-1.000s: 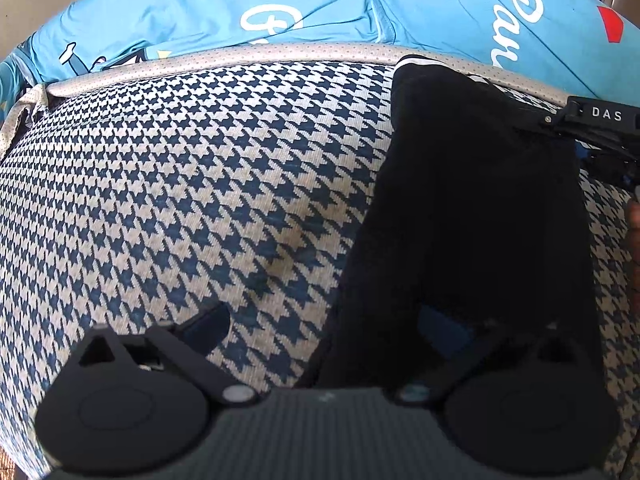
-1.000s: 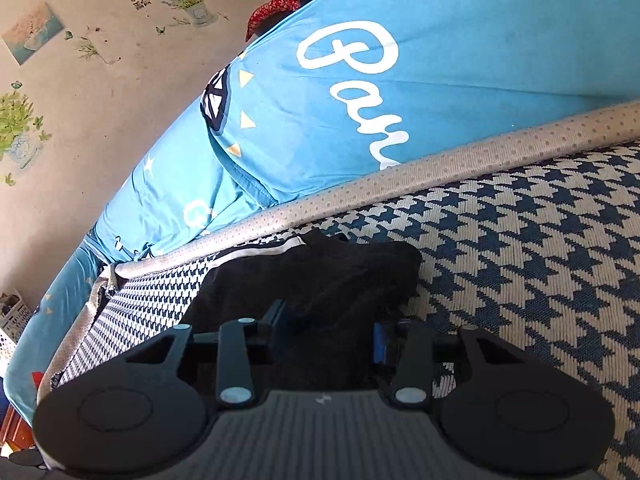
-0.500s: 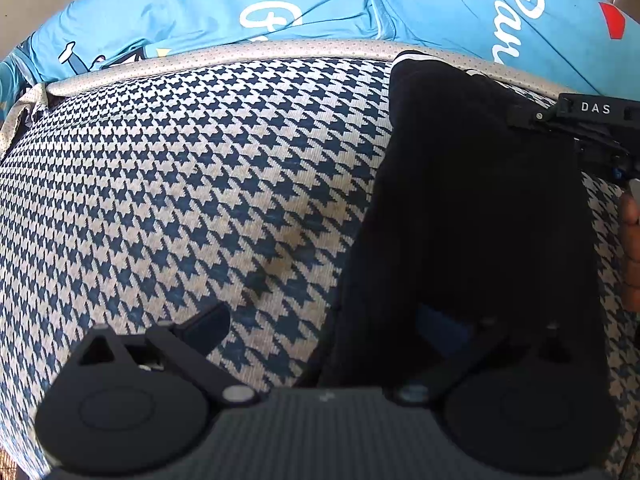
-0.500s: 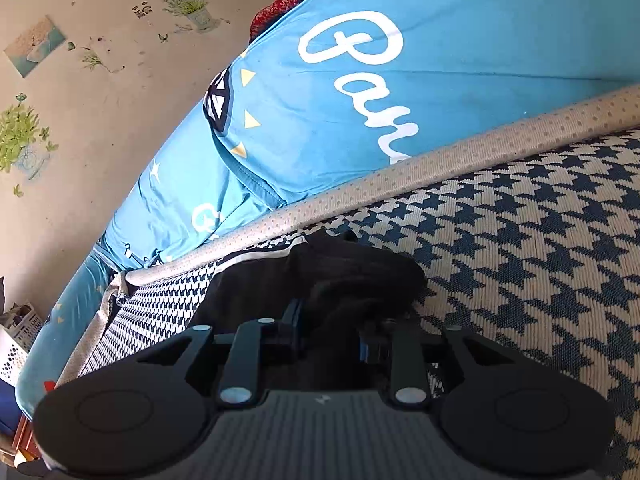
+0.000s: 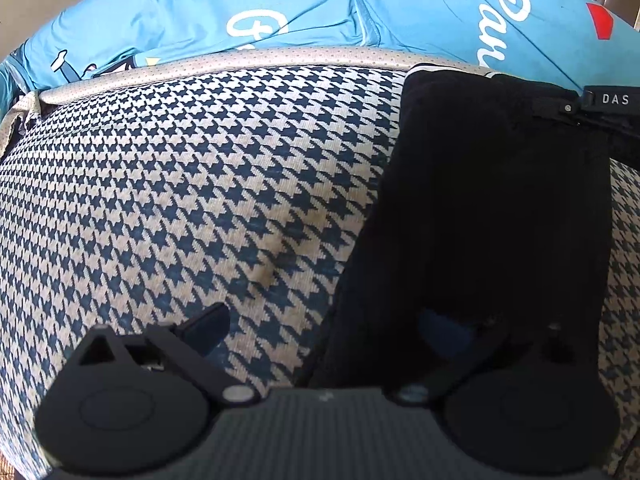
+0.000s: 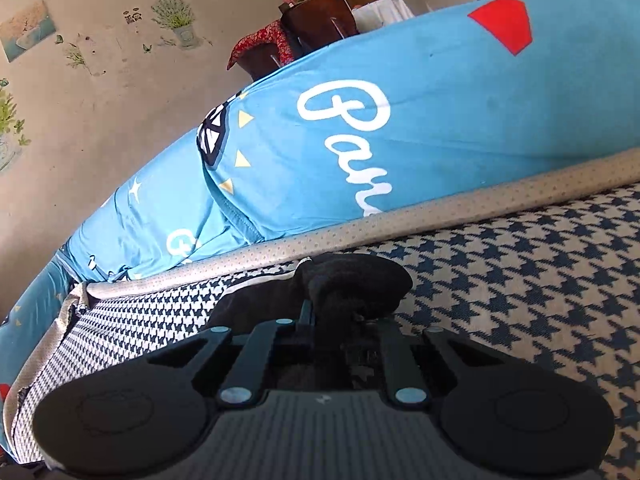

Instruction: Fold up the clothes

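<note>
Black garment point(image 5: 492, 216) lies on the houndstooth cushion point(image 5: 192, 200): left gripper point(image 5: 320, 328) fingers apart over its near edge, only the right-wrist view shows right gripper point(image 6: 336, 320) clamped on its far corner.

black garment point(image 5: 488, 208), houndstooth cushion point(image 5: 180, 200), blue cover point(image 6: 440, 120)

"DAS" on right gripper point(image 5: 600, 110)

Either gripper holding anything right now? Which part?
Right gripper pinches the black fabric garment at a bunched far corner. Left gripper is open, holding nothing.
</note>
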`<state>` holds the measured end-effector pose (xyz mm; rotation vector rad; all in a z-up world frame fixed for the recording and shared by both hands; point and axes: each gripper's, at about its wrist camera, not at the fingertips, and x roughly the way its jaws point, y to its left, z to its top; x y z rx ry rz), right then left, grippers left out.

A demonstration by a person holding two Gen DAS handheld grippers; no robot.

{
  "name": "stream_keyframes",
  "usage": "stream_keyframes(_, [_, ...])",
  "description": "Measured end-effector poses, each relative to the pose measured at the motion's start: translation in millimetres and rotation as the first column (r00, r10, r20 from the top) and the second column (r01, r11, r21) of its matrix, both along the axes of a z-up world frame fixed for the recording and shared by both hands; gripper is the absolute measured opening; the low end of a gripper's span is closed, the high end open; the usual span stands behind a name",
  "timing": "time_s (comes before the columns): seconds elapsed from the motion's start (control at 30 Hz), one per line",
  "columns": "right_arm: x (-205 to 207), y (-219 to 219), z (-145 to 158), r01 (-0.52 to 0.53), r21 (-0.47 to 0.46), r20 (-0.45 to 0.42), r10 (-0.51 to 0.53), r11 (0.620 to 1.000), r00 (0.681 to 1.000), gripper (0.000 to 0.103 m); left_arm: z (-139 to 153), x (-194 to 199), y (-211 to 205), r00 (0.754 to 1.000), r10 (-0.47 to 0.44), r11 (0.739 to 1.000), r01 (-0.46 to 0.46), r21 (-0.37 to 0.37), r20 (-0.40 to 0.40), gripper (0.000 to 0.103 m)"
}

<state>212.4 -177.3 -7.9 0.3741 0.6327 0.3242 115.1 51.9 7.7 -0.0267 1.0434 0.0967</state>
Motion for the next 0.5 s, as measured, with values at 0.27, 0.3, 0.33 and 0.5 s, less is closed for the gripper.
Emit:
stream_keyframes(0.27, [-22.3, -43.2, 15.4, 0.152, -0.076, 0.025, -0.150, 0.985, 0.988, 0.012, 11.4, -5.7, -28.1, 0.993, -0.107, 0.993, 0.110, -0.050, 0.056, 0.103])
stream_keyframes(0.3, [-25.6, -52.2, 16.2, 0.179, -0.077, 0.020, -0.178, 0.981, 0.984, 0.012, 13.3, -6.8, -31.8, 0.990, -0.122, 0.990, 0.125, -0.057, 0.065, 0.103])
stream_keyframes(0.33, [-29.1, -60.8, 17.1, 0.206, -0.081, 0.016, -0.205, 0.975, 0.979, 0.012, 14.7, -7.9, -36.3, 0.988, -0.138, 0.988, 0.142, -0.056, 0.073, 0.103])
stream_keyframes(0.5, [-53.4, -96.2, 24.2, 0.321, -0.134, 0.029, -0.320, 0.937, 0.947, 0.012, 15.1, -11.9, -58.1, 0.974, -0.207, 0.978, 0.209, -0.012, 0.088, 0.103])
